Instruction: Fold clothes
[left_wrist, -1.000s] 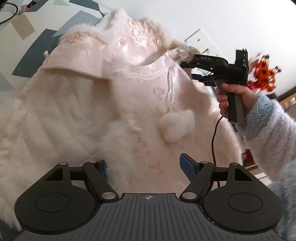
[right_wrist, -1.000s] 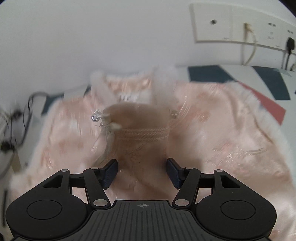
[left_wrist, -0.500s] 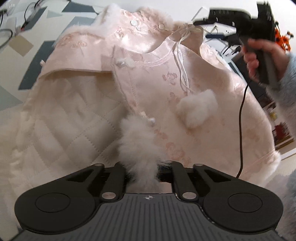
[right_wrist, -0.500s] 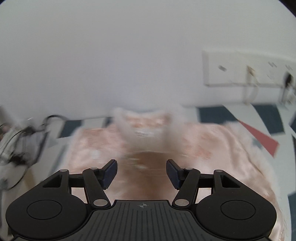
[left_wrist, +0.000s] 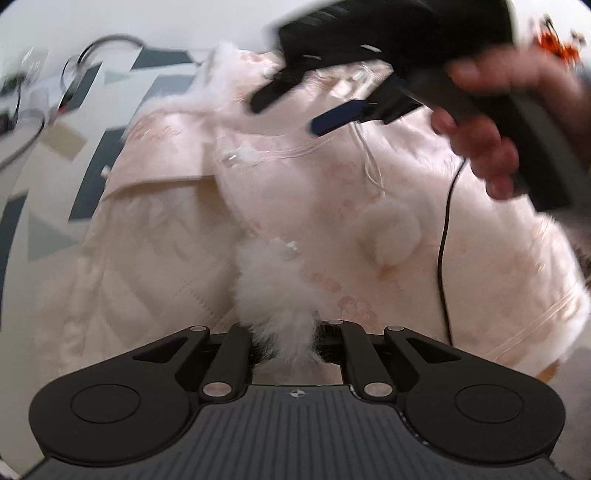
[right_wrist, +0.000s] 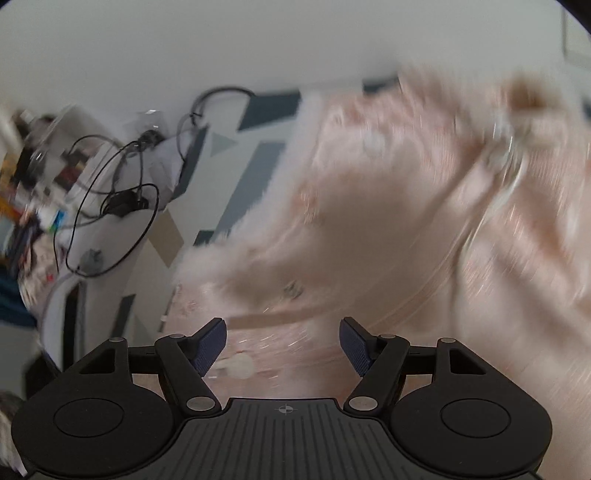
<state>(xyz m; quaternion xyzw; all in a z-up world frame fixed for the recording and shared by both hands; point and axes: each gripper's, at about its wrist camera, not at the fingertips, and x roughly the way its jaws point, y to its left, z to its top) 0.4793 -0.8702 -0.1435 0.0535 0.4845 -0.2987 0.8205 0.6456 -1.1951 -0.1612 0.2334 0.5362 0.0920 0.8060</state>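
A pale pink padded coat (left_wrist: 332, 192) with white fur trim lies spread on a patterned cover, its quilted lining (left_wrist: 147, 266) turned up at the left. My left gripper (left_wrist: 286, 341) is shut on the coat's fur-trimmed front edge (left_wrist: 273, 288), which bunches up between its pads. A white pom-pom (left_wrist: 389, 230) on a string rests on the coat's front. My right gripper (left_wrist: 288, 112) hovers over the collar, held by a hand (left_wrist: 484, 122). In the right wrist view, blurred, my right gripper (right_wrist: 282, 347) has its jaws opening above the coat (right_wrist: 406, 221), nothing between them.
The cover (left_wrist: 92, 147) has grey, blue and beige shapes and meets a white wall (right_wrist: 258, 44). Black cables (right_wrist: 110, 206) and clutter lie beyond the coat's edge. A black cord (left_wrist: 443, 266) hangs from the right gripper across the coat.
My left gripper closed on the fur edge and has lifted it slightly. My right gripper left the collar and swung across the coat, its jaws widening; the right view is now motion-blurred.
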